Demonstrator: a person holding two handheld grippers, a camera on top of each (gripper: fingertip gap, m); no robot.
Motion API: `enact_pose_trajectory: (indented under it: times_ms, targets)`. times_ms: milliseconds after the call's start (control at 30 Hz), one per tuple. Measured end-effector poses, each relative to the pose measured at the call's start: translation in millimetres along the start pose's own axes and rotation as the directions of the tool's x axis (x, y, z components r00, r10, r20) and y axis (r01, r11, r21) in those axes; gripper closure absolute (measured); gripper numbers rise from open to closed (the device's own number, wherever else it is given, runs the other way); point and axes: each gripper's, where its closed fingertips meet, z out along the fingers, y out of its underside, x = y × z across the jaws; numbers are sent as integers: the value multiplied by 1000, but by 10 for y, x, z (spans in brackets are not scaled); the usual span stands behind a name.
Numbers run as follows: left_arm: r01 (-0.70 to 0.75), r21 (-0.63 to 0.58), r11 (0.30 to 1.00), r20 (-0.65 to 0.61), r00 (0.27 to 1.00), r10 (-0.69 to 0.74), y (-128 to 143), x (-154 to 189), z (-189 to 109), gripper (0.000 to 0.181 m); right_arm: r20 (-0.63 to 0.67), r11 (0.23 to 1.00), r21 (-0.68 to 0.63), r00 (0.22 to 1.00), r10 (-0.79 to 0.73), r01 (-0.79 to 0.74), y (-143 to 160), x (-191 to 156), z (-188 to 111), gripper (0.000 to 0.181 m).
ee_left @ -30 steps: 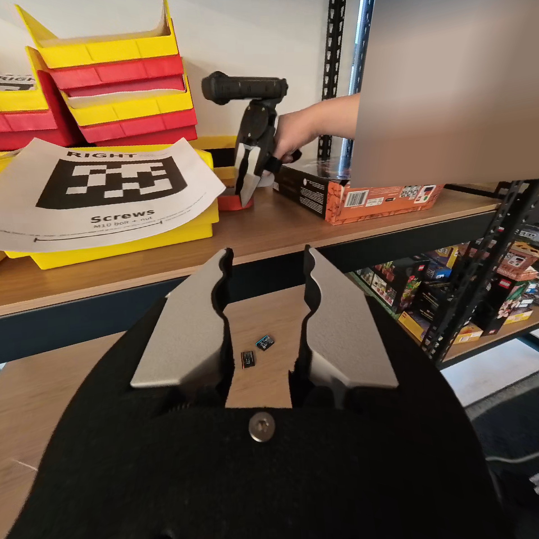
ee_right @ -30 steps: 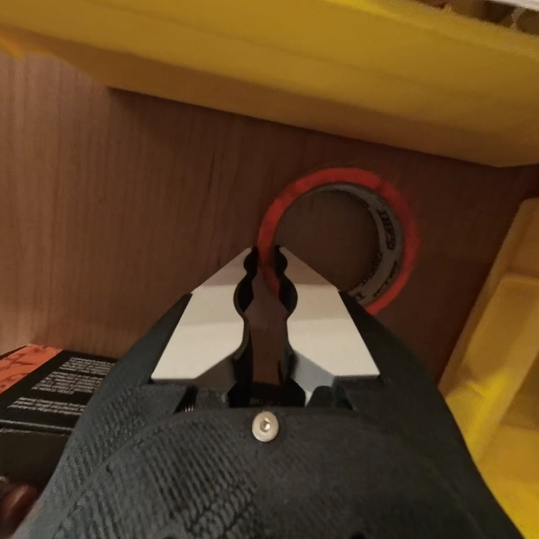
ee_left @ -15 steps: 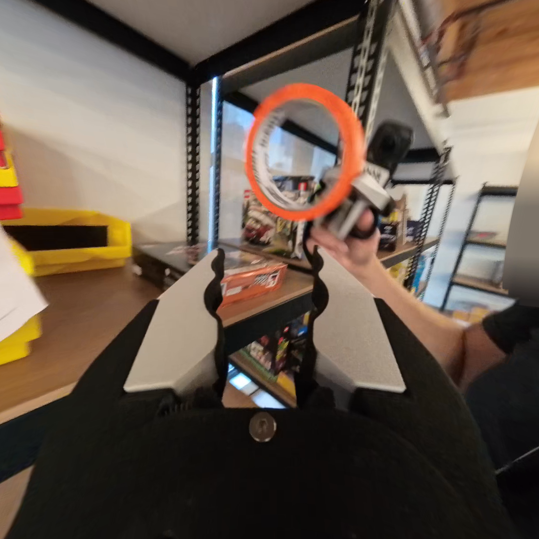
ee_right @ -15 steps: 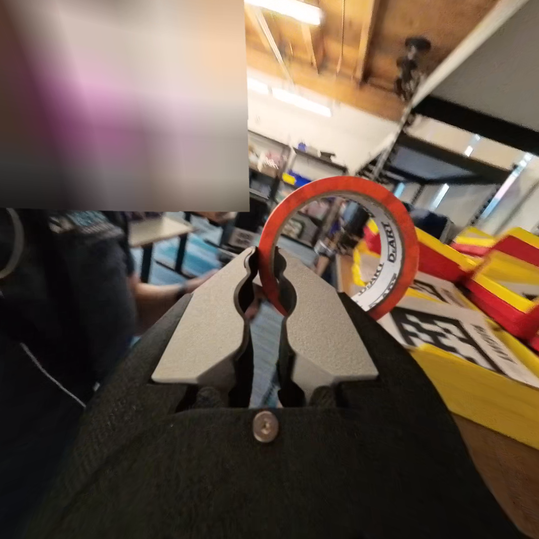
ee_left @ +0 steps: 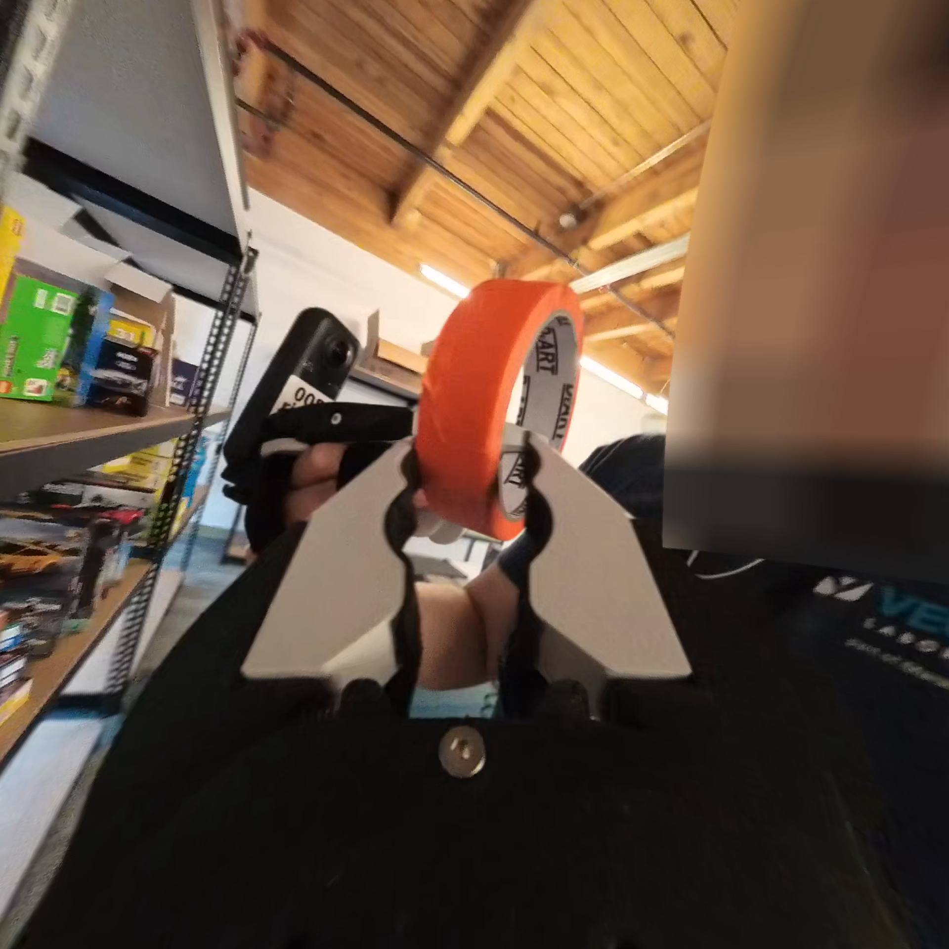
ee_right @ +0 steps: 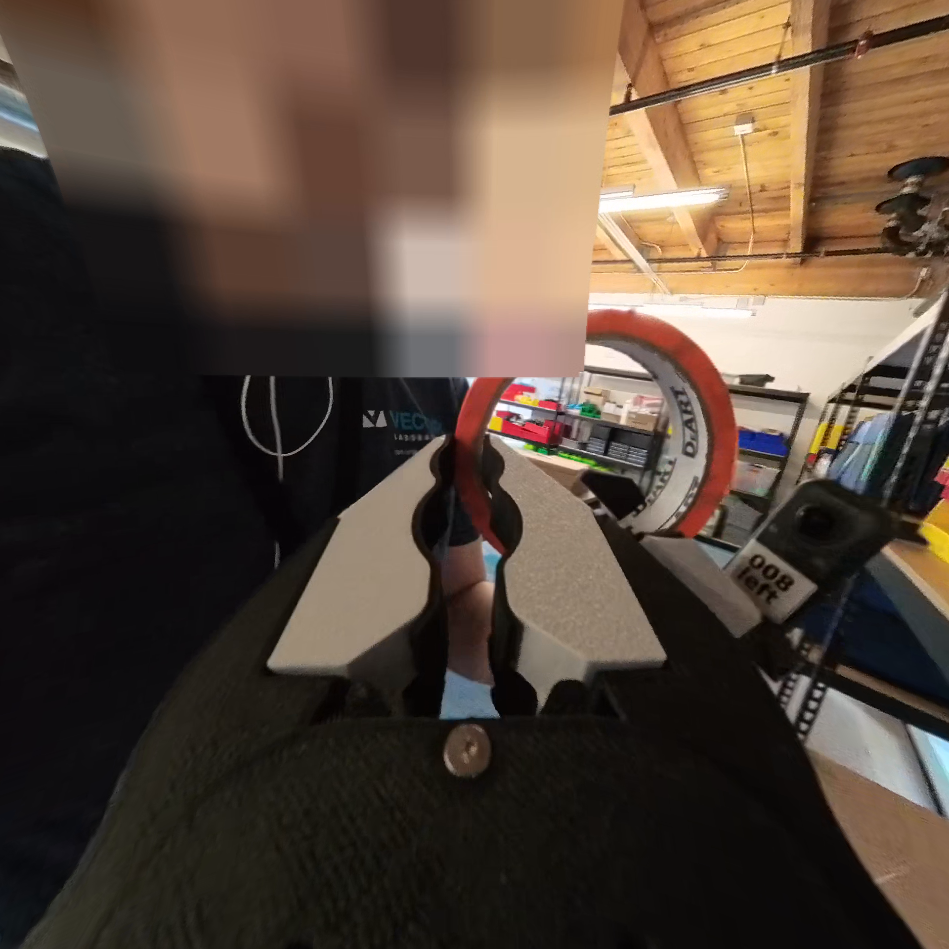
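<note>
An orange tape roll point(ee_left: 462, 411) with a white printed core is held up in the air in front of a person. My left gripper point(ee_left: 470, 452) has its fingertips pressed against the roll's two flat sides, across its width. My right gripper point(ee_right: 467, 447) is shut on the roll's wall, one finger inside the ring and one outside; the roll point(ee_right: 714, 426) sticks up to the right of it. The right gripper's black body and camera point(ee_left: 328, 359) show behind the roll in the left wrist view. The left gripper's camera point(ee_right: 821, 518) shows at the right in the right wrist view.
A person in a dark top point(ee_right: 154, 513) stands close behind both grippers. Metal racking point(ee_left: 205, 411) with coloured boxes point(ee_left: 41, 349) is at the left. A wooden shelf board point(ee_right: 919, 565) lies at the right. A timber ceiling is overhead.
The right gripper lifted the tape roll off the shelf and swung it towards the person. The left gripper swung up, came to the roll and closed on its sides.
</note>
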Motion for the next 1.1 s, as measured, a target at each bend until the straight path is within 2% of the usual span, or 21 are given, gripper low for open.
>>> enact_pose_trajectory:
  times_ms: [100,133,200,233,300,367,433,500,533,600,700,767,833,867,900,933,967,1033,1067,1100]
  targets:
    - [-77,-36,996,116,990,81,38,-60,45,157,-51,998,4,997,62,-62,64,-56,-114,169]
    - [-115,-58,992,176,977,123,17,-74,8,158,-117,997,-9,991,71,-73,107,0,-173,164]
    - [-191,-125,974,315,923,222,-65,-86,-132,158,-324,994,-31,942,88,-104,159,224,-353,129]
    - [-228,-173,958,413,866,281,-127,-124,-243,158,-442,992,-39,892,92,-122,153,363,-453,116]
    - [-301,-323,897,591,677,440,-249,-196,-520,158,-630,991,-86,776,22,-98,54,574,-526,110]
    - [-323,-477,817,679,455,576,-369,-202,-779,158,-707,964,-266,682,-187,-11,-19,708,-333,108]
    - [-322,-590,740,681,293,671,-464,-154,-945,158,-675,844,-535,589,-445,24,78,910,-86,106]
    - [-310,-669,675,650,196,734,-543,-106,-1067,158,-583,685,-728,496,-644,33,161,1157,61,104]
    - [-296,-704,645,629,160,761,-581,-91,-1137,158,-545,633,-774,480,-687,27,203,1265,123,104]
    - [-255,-781,569,569,82,818,-662,-54,-1316,159,-527,584,-812,453,-719,-19,278,1485,152,108]
    - [-204,-868,453,466,-16,885,-770,52,-1579,158,-487,511,-856,464,-740,-83,492,1745,185,114]
    - [-195,-906,376,390,-40,920,-784,122,-1690,158,-421,438,-895,494,-761,-89,677,1878,251,114]
    - [-205,-934,292,307,-42,951,-760,155,-1757,158,-409,440,-894,554,-725,-84,857,1973,359,116]
    - [-203,-945,258,270,-31,962,-733,150,-1792,158,-416,463,-882,609,-675,-88,954,1969,422,141]
    - [-193,-953,235,242,-12,970,-700,139,-1833,158,-438,481,-870,625,-646,-112,994,1990,411,156]
    - [-198,-952,233,235,15,972,-672,140,-1855,158,-443,493,-861,656,-611,-121,1048,1977,413,157]
    - [-219,-941,257,251,55,966,-644,153,-1854,158,-451,519,-847,673,-587,-115,1073,1963,432,158]
    - [-253,-901,352,319,164,933,-595,191,-1855,158,-478,574,-813,676,-560,-99,1096,1942,483,158]
    - [-259,-874,411,367,202,908,-609,195,-1883,153,-479,585,-807,666,-572,-79,1102,1935,495,158]
    - [-263,-843,470,419,226,879,-645,185,-1925,141,-476,591,-805,653,-589,-53,1110,1928,510,158]
